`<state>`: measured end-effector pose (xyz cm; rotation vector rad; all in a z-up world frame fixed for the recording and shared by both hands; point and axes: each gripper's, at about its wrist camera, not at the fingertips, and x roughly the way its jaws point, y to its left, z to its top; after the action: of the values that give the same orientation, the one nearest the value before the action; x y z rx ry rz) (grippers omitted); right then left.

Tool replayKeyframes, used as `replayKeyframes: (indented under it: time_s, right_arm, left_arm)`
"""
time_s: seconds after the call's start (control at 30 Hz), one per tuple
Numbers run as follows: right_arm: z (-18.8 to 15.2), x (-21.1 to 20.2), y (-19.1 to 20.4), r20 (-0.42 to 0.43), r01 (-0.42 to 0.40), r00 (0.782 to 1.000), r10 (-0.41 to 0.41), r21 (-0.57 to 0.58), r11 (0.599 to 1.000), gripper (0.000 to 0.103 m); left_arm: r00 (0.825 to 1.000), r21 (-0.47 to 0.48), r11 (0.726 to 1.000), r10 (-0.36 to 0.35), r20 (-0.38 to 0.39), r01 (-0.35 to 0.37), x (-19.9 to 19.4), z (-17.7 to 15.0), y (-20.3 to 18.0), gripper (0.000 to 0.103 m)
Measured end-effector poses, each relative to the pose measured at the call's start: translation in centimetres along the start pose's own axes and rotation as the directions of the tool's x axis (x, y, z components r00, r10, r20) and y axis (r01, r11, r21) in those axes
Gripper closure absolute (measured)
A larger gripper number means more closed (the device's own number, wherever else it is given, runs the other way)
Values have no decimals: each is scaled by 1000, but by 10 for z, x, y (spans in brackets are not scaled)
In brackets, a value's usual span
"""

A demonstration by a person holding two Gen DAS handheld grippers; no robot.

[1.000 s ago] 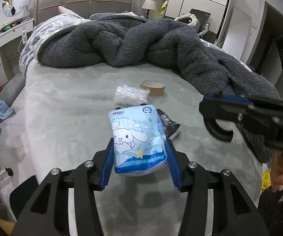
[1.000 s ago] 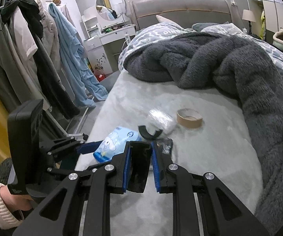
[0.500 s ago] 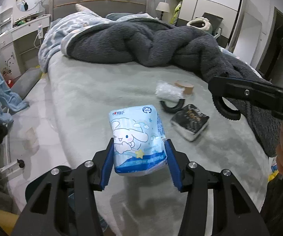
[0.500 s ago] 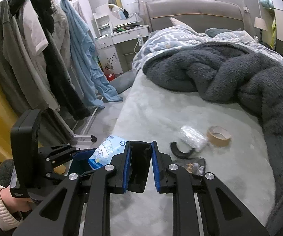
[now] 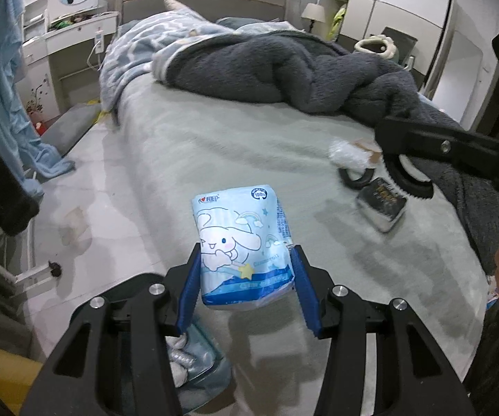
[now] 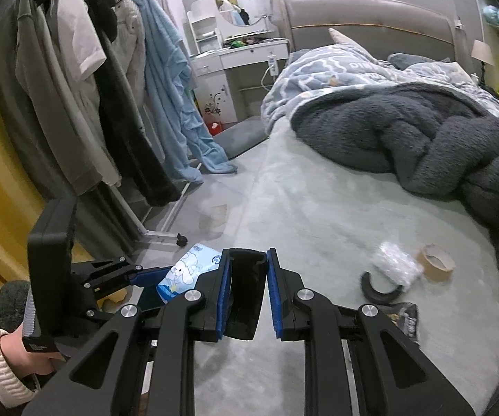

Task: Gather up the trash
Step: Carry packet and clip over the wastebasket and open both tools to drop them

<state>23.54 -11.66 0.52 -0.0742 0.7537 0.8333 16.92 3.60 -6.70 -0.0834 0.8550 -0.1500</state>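
The left gripper (image 5: 246, 277) tilts downward, clamped on a blue tissue pack (image 5: 242, 246) over the bed's (image 5: 221, 159) near edge. A bin (image 5: 194, 357) at 7 o'clock below it is mostly hidden, its contents unclear. The right gripper (image 6: 246, 294) is closed on a black curved piece (image 6: 244, 294); a matching half ring (image 6: 381, 289), a clear wrapper (image 6: 395, 265), a tape roll (image 6: 436, 261) and a dark packet (image 6: 405, 317), partly hidden, lie at 3 o'clock.

Bedroom with an unmade bed

A grey blanket (image 5: 284, 69) lies heaped on the bed (image 5: 214, 152) below a padded headboard (image 6: 370, 20); a clothes rack (image 6: 76, 86) and round mirror (image 6: 242, 0) stand beside it.
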Motion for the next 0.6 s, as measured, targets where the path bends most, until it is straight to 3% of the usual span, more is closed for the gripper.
replayKeyframes:
  time_s: [0.3, 0.6]
  right_arm:
    - [7, 24, 33, -28, -34, 999, 33, -46, 998, 83]
    - [11, 47, 68, -66, -70, 996, 64, -95, 993, 83]
  left_arm:
    - [994, -50, 997, 59, -89, -64, 3, -18, 40, 50]
    - [977, -95, 989, 92, -191, -112, 10, -37, 74, 50]
